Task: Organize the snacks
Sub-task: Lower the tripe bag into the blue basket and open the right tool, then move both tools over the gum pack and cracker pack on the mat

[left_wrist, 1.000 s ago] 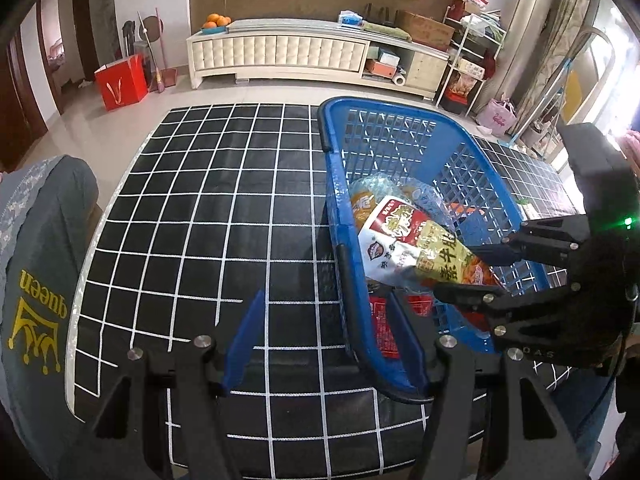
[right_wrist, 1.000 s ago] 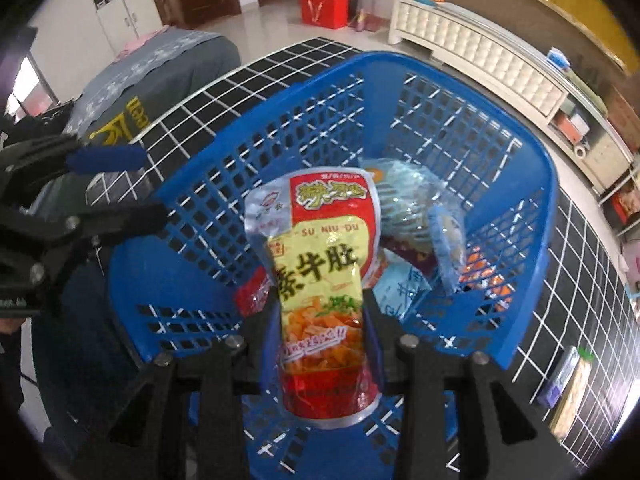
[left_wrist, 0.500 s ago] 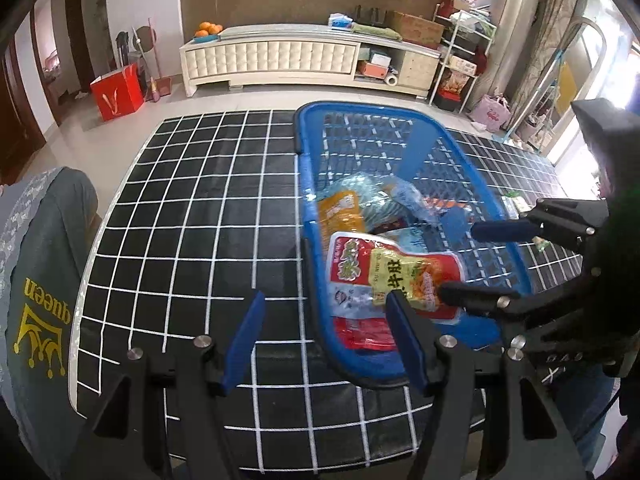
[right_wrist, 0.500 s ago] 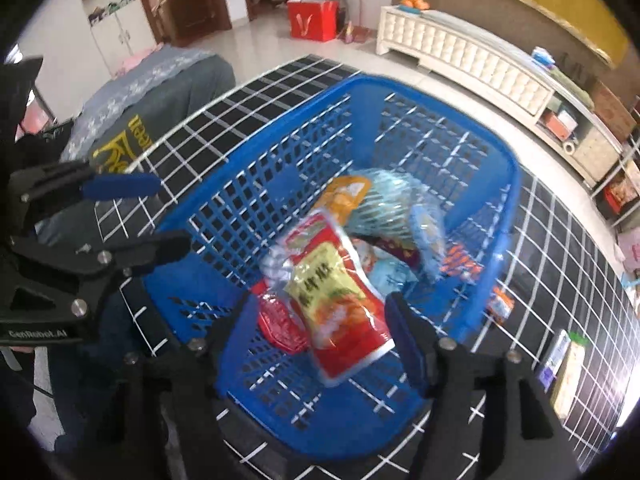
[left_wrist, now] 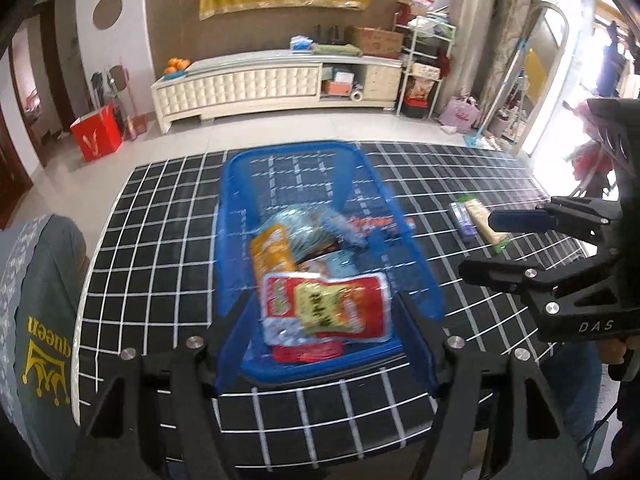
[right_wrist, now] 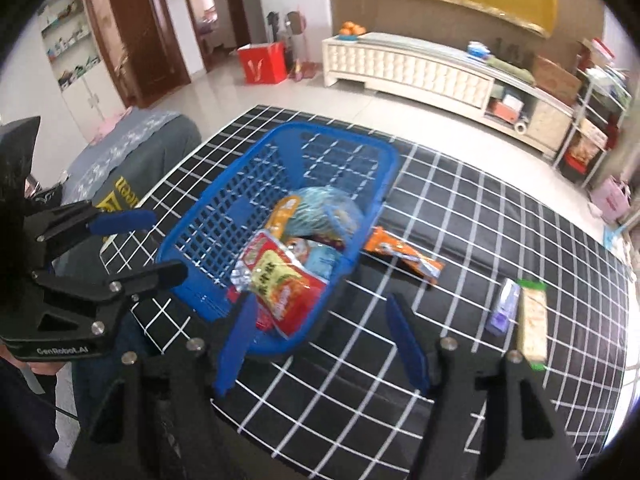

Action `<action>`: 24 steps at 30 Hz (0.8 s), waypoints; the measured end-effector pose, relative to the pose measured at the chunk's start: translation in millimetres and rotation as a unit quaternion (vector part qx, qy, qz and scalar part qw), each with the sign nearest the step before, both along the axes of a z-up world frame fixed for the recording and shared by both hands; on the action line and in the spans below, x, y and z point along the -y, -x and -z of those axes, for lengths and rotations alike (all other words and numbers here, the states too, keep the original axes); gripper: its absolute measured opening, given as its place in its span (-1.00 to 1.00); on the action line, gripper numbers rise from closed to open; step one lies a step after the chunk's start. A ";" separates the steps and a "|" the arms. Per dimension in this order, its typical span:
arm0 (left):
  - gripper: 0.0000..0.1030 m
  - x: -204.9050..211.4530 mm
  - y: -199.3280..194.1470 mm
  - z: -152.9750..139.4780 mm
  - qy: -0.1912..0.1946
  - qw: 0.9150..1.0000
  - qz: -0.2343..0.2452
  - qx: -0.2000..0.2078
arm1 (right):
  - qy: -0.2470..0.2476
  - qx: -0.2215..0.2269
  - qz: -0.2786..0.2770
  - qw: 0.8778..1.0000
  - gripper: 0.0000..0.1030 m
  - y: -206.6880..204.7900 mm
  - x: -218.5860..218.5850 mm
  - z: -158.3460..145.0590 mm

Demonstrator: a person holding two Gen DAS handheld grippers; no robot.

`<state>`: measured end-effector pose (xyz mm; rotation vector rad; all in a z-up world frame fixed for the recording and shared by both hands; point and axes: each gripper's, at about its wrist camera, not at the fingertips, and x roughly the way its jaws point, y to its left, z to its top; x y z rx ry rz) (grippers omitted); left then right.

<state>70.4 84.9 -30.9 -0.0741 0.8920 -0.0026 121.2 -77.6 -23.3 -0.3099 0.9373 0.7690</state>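
Taking the blue basket (right_wrist: 280, 140) as landmark, working left to right in the right wrist view.

Left of basket: left gripper (right_wrist: 148, 240) is hanging w/ jaws opening, nothing btwn them; it's just beside the basket's left wall, not touching as far as I can tell.

In basket: red-yellow snack bag (right_wrist: 280, 284) is lying on top of the pile at the near end, tilted, w/ an orange packet (right_wrist: 286, 214) and a pale blue bag (right_wrist: 324, 208) behind it.

Near edge of basket: right gripper (right_wrist: 320, 340) is spread wide, empty, above the grid-pattern table (right_wrist: 500, 220).

Right of basket: orange wrapper (right_wrist: 404, 256) is lying just beside the wall; purple packet (right_wrist: 505, 306) and cracker pack (right_wrist: 532, 320) farther right, side by side.

Next step, prob: right gripper going for the orange wrapper. Best approach is coming in low, jaws across its narrow width, pinching mid-length so it isn't drooping, and lifting clear over the rim before letting go.
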 end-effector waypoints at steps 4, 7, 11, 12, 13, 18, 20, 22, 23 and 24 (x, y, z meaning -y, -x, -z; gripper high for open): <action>0.31 24.7 -5.6 -7.4 -0.003 1.000 0.014 0.009 | -0.018 0.002 0.024 1.000 0.38 1.0 30.1 -9.5; 0.45 42.2 -8.5 -12.4 -0.005 1.000 0.021 0.021 | -0.028 0.004 0.039 0.999 0.38 1.5 50.0 -15.5; 0.50 66.6 -14.6 -15.1 -0.001 0.999 0.031 0.027 | -0.038 0.009 0.065 0.997 0.38 -0.5 81.7 -23.1; 0.52 73.9 -17.1 -15.1 0.003 0.999 0.035 0.027 | -0.039 0.010 0.072 0.997 0.38 -0.9 89.9 -23.8; 0.54 80.3 -19.1 -14.8 0.006 0.999 0.039 0.027 | -0.040 0.012 0.080 0.996 0.39 -2.0 97.8 -24.4; 0.55 110.3 -29.6 -12.3 0.009 0.999 0.040 0.021 | -0.038 0.031 0.103 0.993 0.54 -2.1 126.1 -25.6; 0.55 119.0 -34.6 -10.8 0.014 0.998 0.050 0.019 | -0.042 0.028 0.111 0.993 0.59 -3.4 136.6 -23.4; 0.55 130.4 -41.7 -7.0 0.016 0.998 0.057 0.016 | -0.043 0.022 0.118 0.992 0.63 -6.8 146.9 -18.8; 0.55 134.6 -44.7 -4.3 0.017 0.998 0.060 0.014 | -0.041 0.022 0.121 0.992 0.64 -8.0 150.8 -17.2; 0.55 140.0 -48.7 -1.1 0.017 0.998 0.064 0.010 | -0.037 0.021 0.125 0.991 0.66 -10.6 155.5 -14.4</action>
